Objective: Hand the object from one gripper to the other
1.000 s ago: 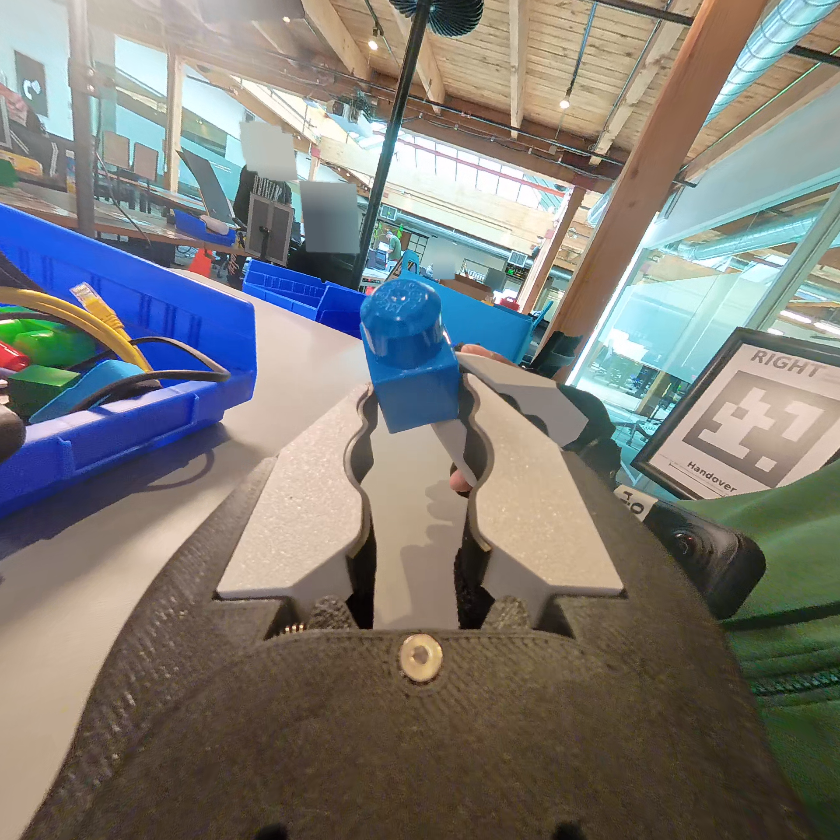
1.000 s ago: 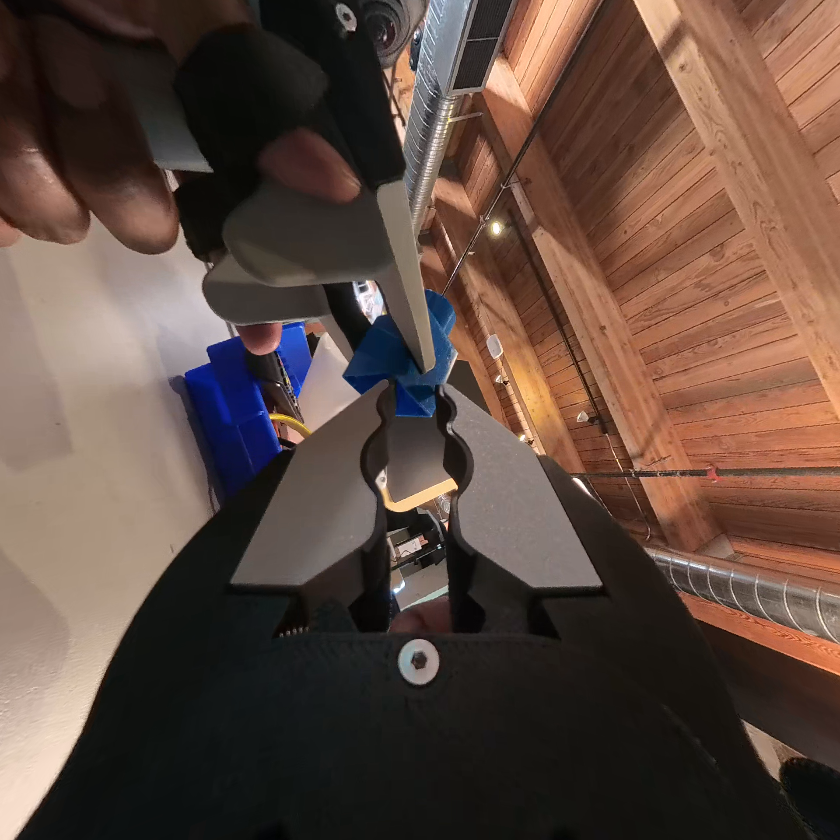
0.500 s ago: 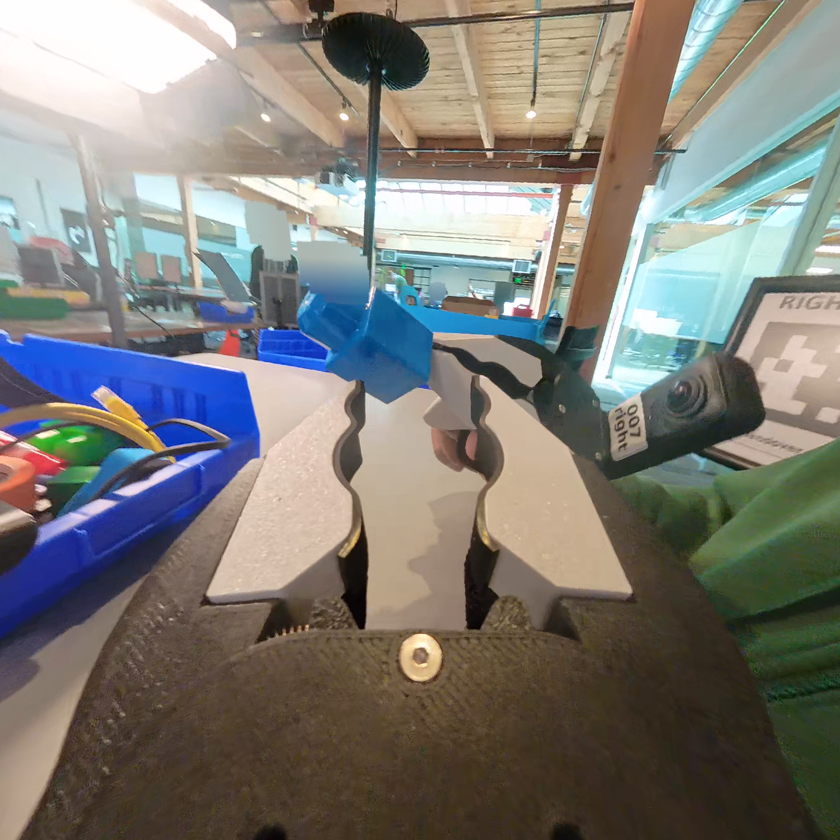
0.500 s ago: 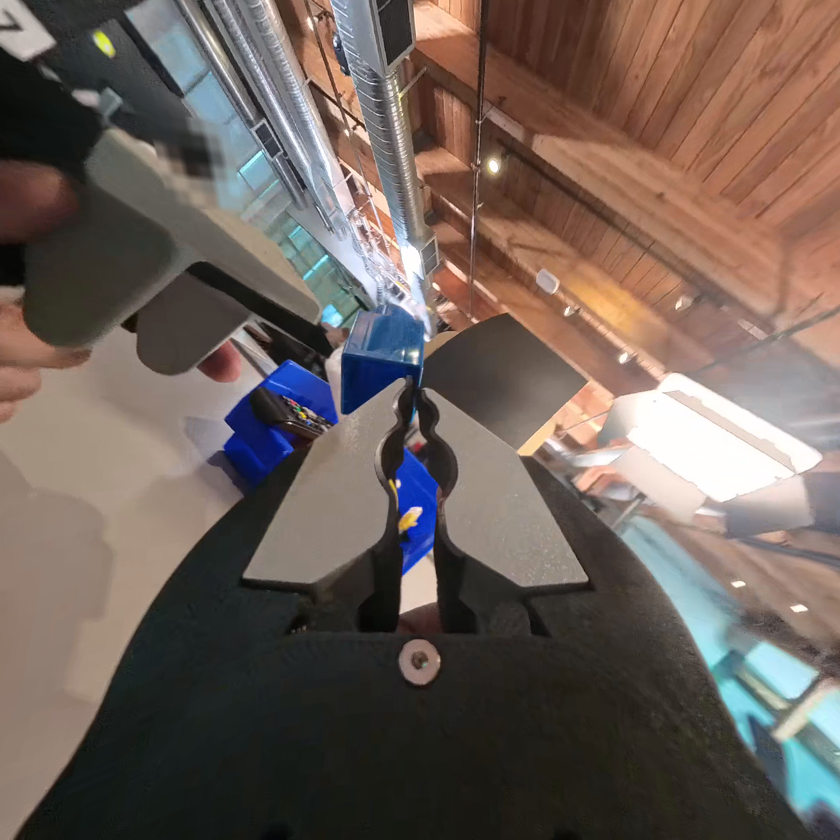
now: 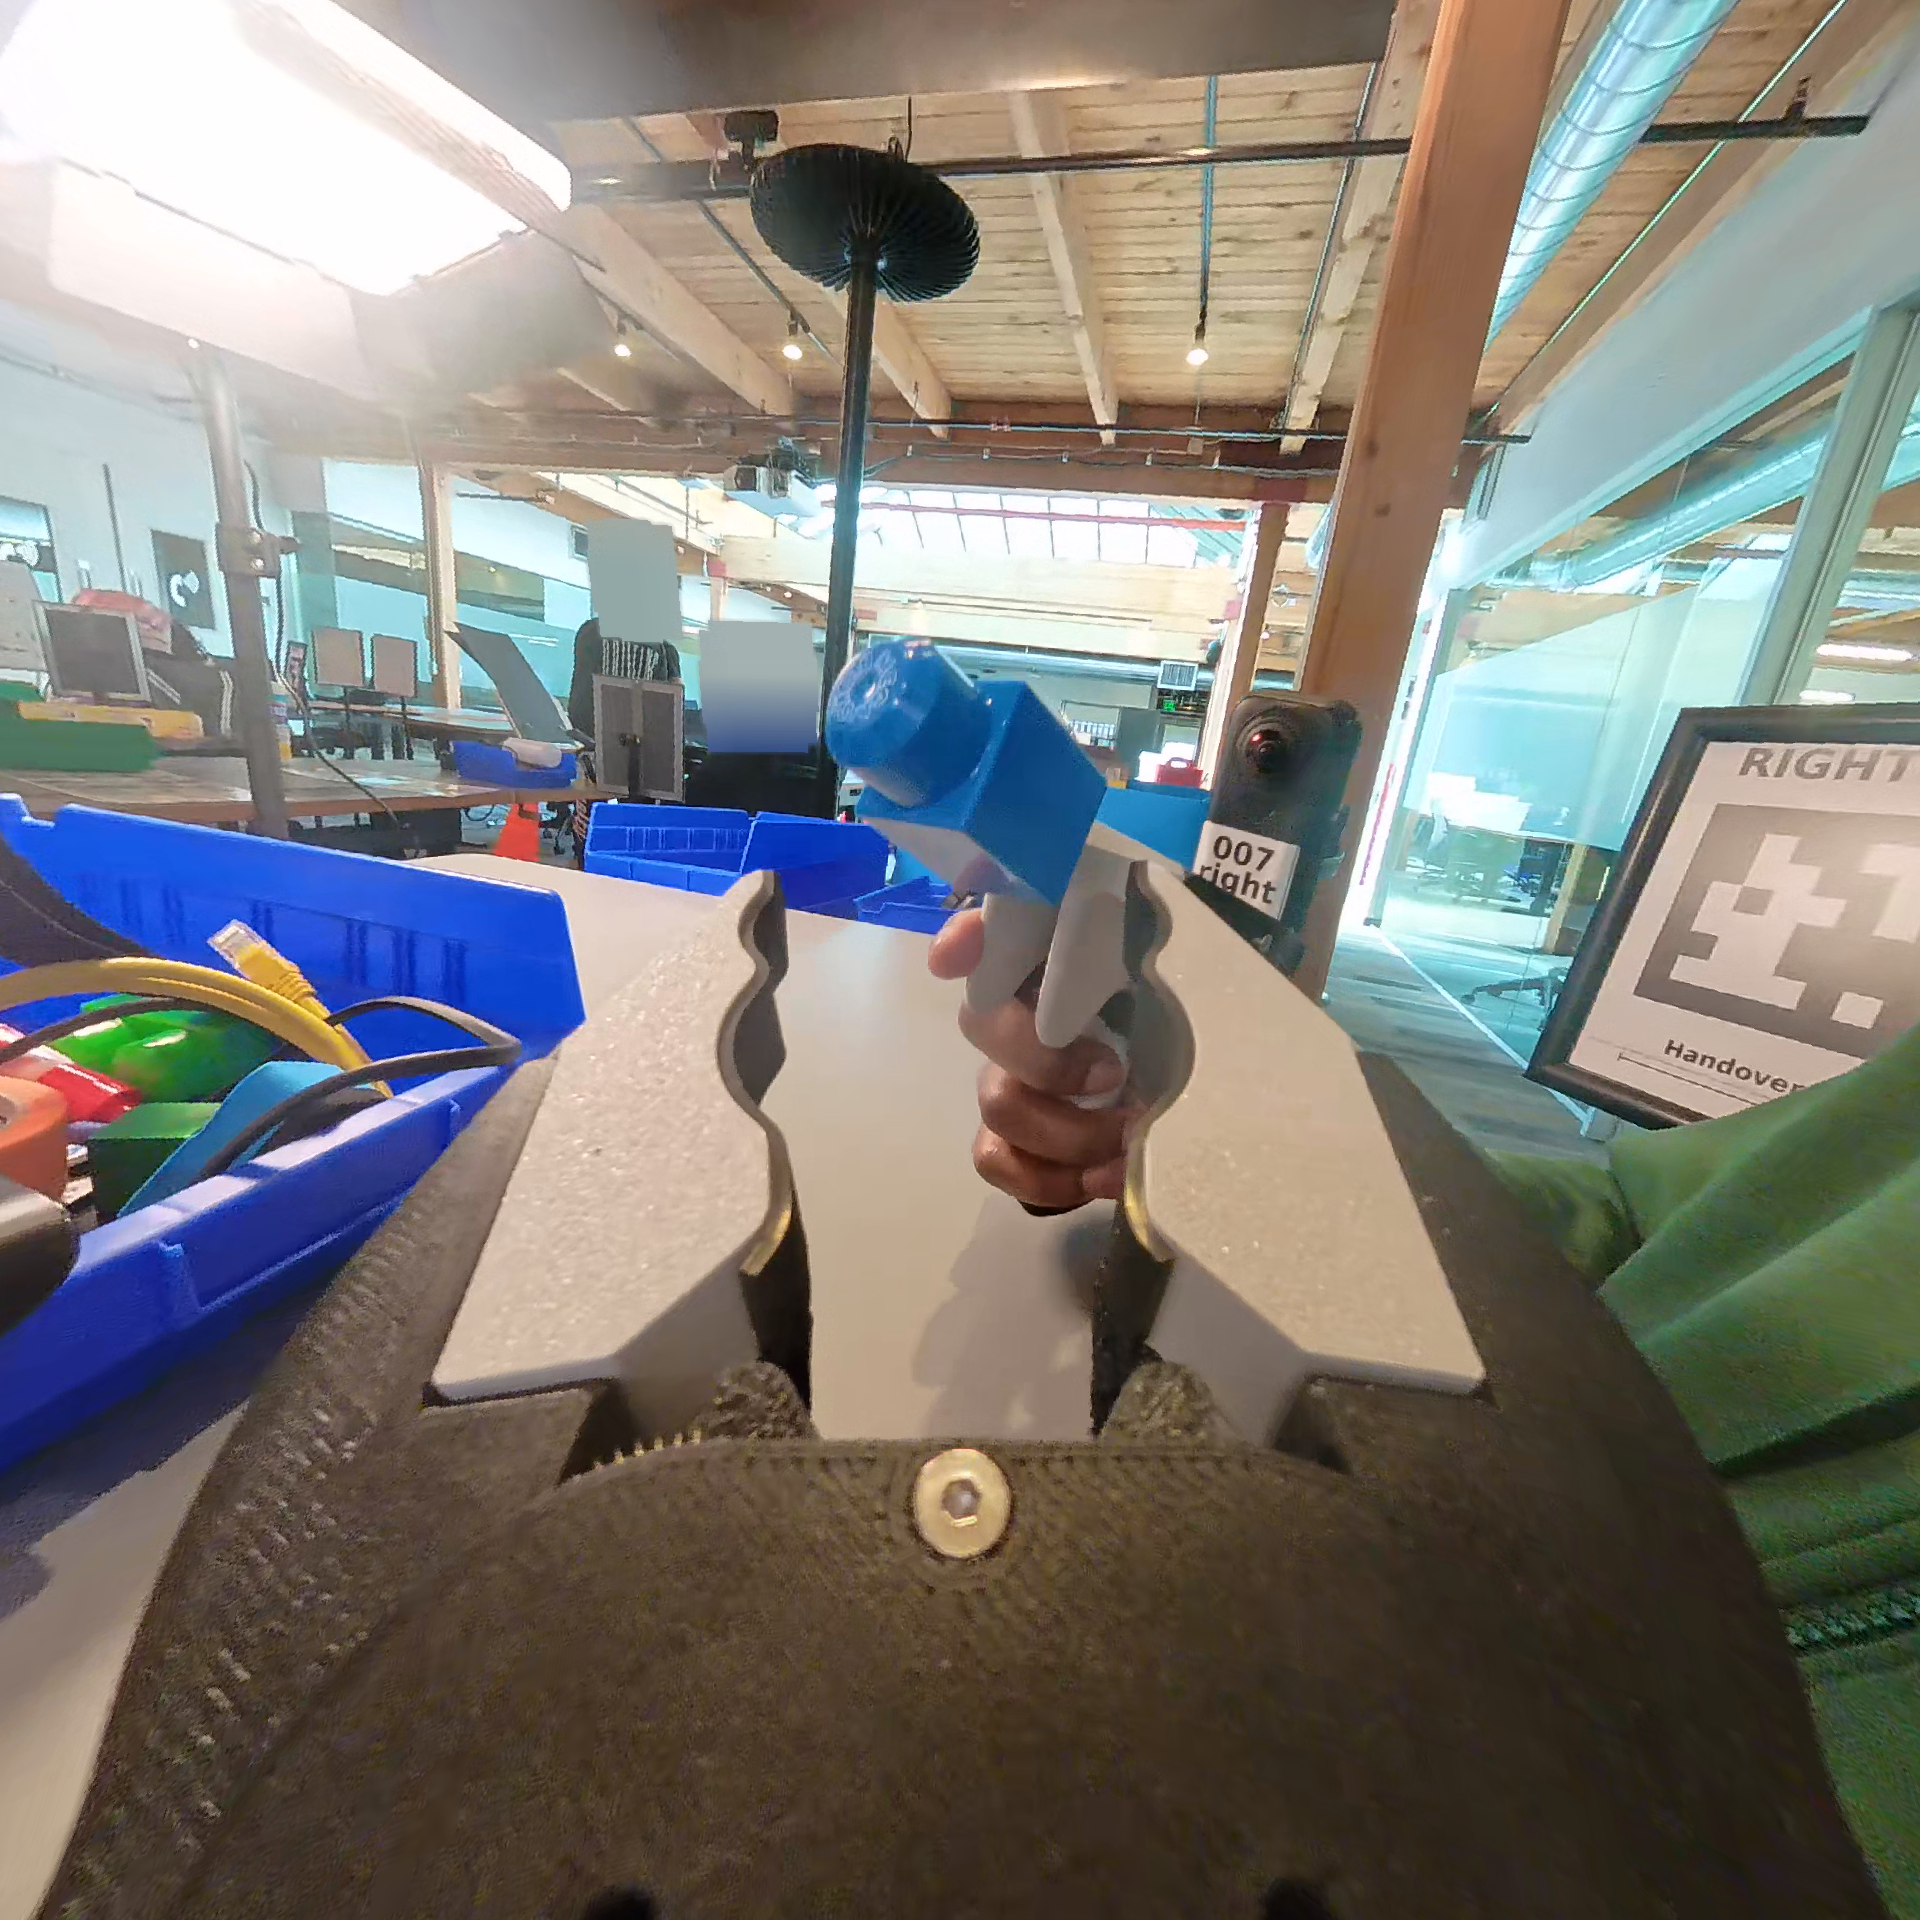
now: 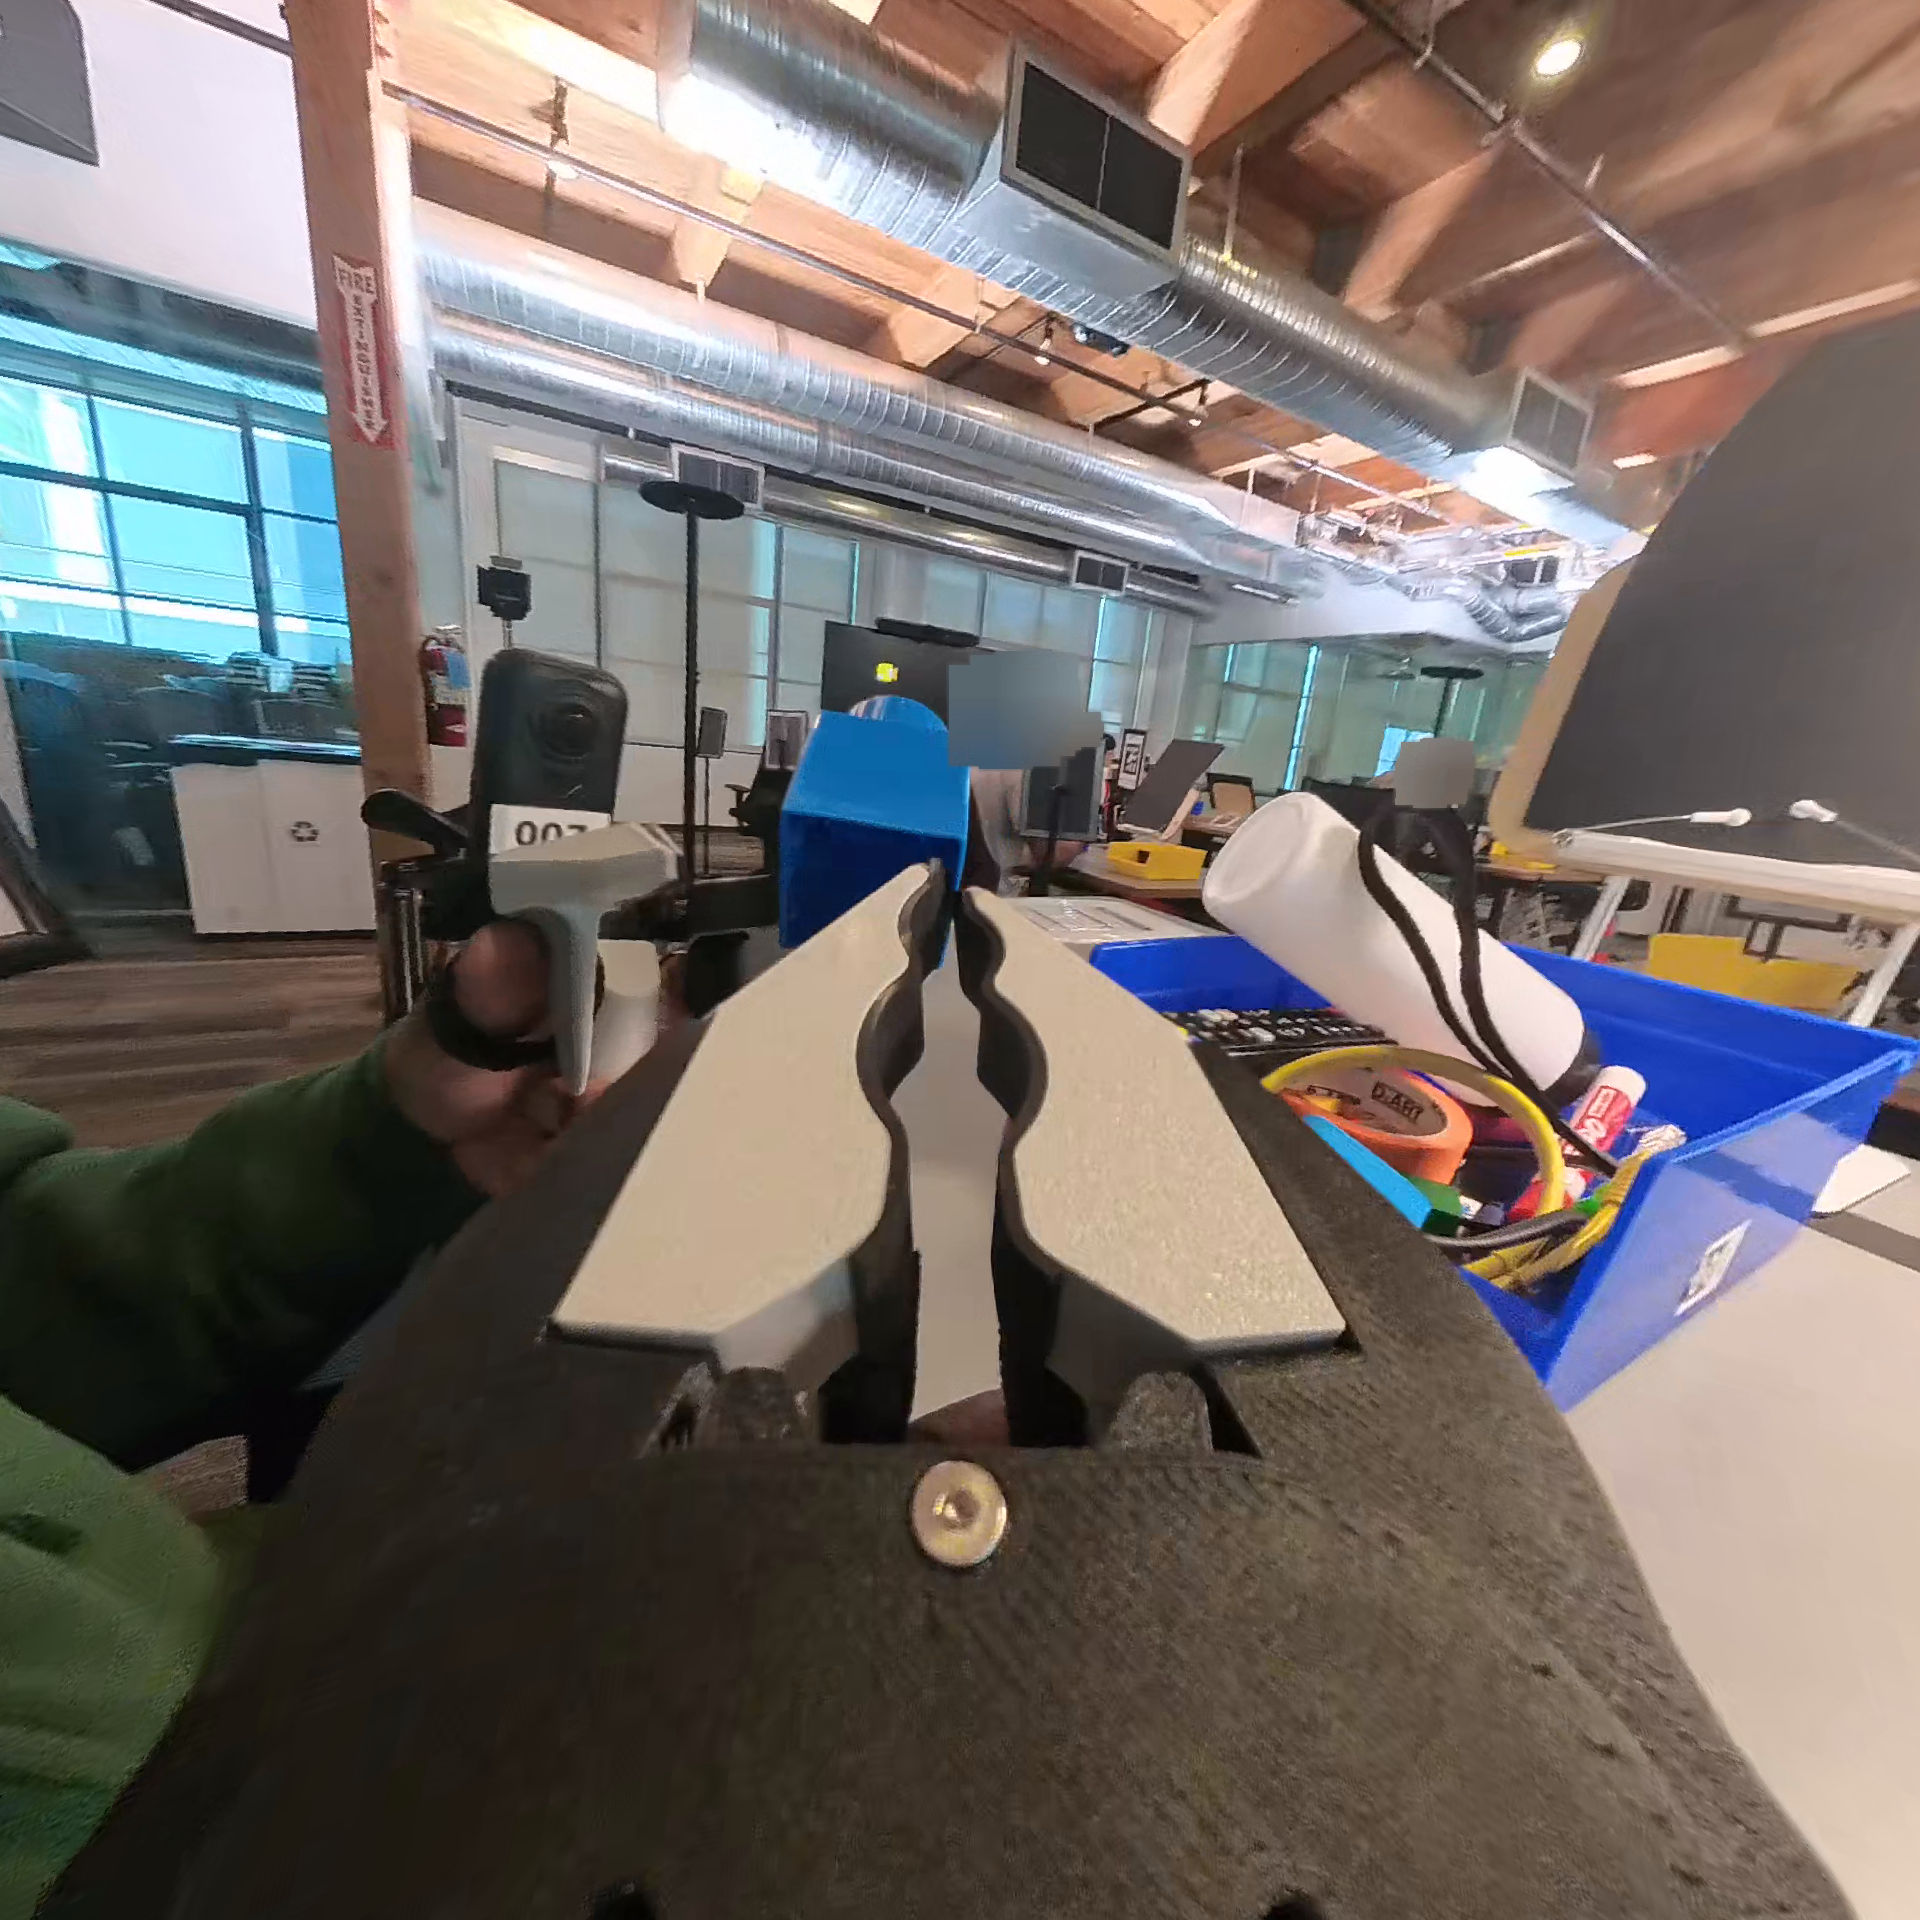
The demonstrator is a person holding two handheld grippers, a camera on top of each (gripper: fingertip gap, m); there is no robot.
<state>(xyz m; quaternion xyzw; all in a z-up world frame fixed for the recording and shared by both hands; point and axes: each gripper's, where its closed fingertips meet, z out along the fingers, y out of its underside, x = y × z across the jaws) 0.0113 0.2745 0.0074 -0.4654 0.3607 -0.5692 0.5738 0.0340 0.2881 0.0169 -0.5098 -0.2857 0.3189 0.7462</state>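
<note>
A blue toy brick (image 6: 871,821) with one round stud is clamped by a corner between the tips of my right gripper (image 6: 951,883), which is shut on it. In the left wrist view the brick (image 5: 966,779) is held in the air just beyond my left gripper (image 5: 954,883), tilted with its stud to the upper left, on the right gripper's grey fingers (image 5: 1070,935). My left gripper is open wide and empty. It also shows at the left of the right wrist view (image 6: 592,935), apart from the brick.
A blue bin (image 5: 312,935) of cables, tape and toys stands on the grey table (image 5: 914,1039); it also shows in the right wrist view (image 6: 1714,1091) with a white roll (image 6: 1382,935) on top. A framed marker sign (image 5: 1766,914) stands at the right. Green sleeves (image 5: 1766,1299) are close by. Only a small space, under 4 cm, lies between the two pairs of fingers.
One second ago my left gripper was shut on the brick with the right gripper closing on it. The left has opened and the right has drawn the brick away and turned upright.
</note>
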